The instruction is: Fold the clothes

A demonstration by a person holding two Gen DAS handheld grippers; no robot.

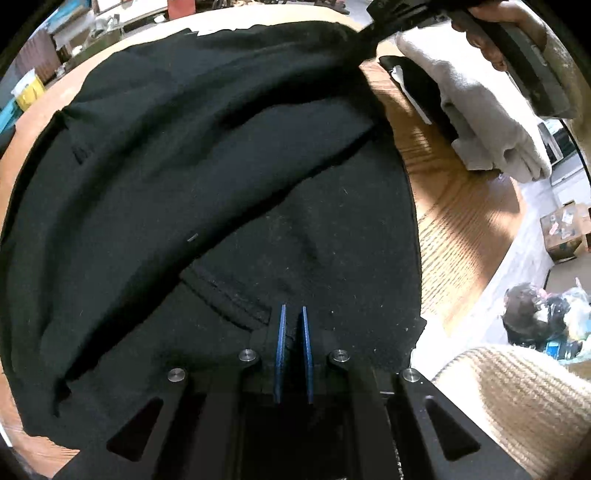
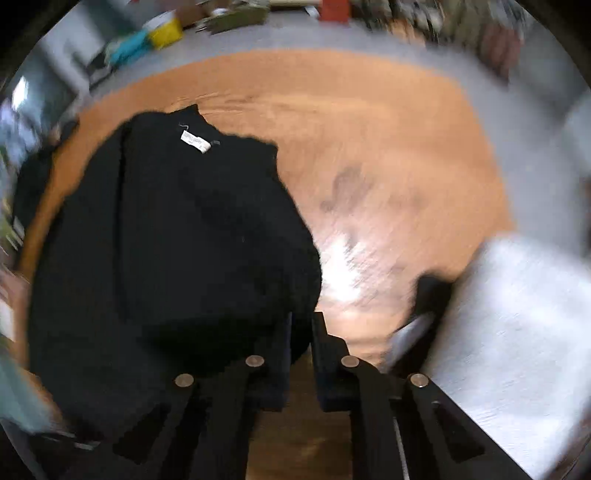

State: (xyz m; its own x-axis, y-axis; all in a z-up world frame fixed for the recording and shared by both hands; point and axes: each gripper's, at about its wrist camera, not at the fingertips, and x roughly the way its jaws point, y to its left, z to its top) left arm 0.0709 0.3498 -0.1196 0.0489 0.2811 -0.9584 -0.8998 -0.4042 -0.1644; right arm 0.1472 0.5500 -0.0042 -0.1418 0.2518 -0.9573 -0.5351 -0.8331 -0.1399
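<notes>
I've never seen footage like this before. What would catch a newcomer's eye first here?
The big black garment spread over the round wooden table dominates both views, with a white label at its far edge. The left claw pinches its near edge between blue pads, and the right claw grips its far corner. Beside it lies a folded pale stack.

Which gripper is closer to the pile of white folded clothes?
Right. The right gripper pinches the black shirt at its edge just beside the white pile. The left gripper grips the shirt's opposite end, a stretch of wooden table away.
</notes>
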